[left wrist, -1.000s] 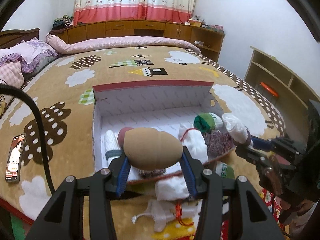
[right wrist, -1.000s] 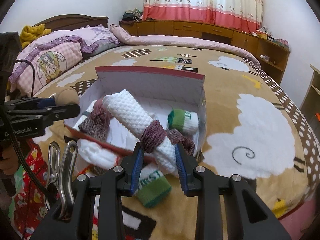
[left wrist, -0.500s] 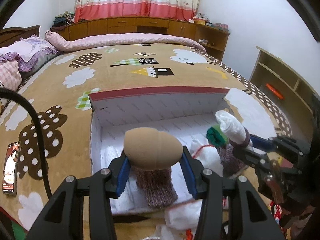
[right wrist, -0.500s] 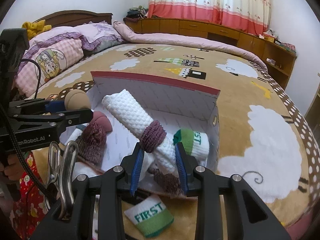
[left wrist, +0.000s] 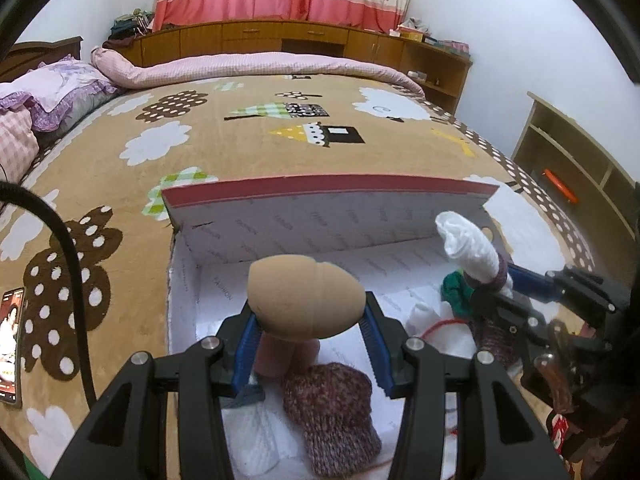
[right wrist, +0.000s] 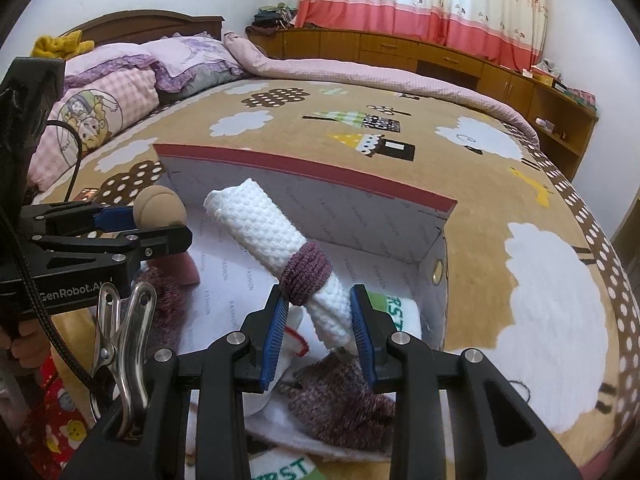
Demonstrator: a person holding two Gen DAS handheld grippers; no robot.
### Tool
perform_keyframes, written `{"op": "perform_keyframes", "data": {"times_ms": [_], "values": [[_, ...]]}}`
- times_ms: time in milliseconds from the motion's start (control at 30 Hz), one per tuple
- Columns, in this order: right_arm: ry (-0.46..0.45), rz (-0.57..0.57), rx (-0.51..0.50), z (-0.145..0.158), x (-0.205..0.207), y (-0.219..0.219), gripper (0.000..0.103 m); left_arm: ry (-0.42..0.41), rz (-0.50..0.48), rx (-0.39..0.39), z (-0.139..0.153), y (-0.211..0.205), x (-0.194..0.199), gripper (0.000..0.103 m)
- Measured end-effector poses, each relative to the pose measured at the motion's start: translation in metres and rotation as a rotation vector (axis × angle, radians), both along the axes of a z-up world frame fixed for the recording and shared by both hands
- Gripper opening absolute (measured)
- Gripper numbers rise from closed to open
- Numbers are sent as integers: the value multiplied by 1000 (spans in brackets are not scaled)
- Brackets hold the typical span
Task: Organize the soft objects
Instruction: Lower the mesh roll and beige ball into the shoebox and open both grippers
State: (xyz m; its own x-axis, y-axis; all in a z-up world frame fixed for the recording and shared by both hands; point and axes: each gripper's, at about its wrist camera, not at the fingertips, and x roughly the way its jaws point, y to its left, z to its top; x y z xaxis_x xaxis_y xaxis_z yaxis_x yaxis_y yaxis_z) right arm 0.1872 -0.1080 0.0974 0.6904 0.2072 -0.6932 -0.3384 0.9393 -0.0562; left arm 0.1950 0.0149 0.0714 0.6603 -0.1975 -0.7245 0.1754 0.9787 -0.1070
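Socks are the matter here: the left gripper (left wrist: 306,330) is clamped on a tan rolled sock (left wrist: 305,298) whose long axis lies across the jaws, and the right gripper (right wrist: 318,320) is clamped on a white rolled sock (right wrist: 276,236) that points up and away, toward the far wall of the open box (left wrist: 320,224). Both bundles hang above the box floor — the tan one over its left part, the white one over its right. A second ago both grippers were at the near edge; now they are further in.
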Motion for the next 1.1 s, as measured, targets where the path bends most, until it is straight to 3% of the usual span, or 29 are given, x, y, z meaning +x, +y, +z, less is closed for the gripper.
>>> {"op": "perform_keyframes", "data": {"times_ms": [1100], "values": [[27,3,-40,-24,28,8,37,54,28,10,-27,-2,26,51]]}}
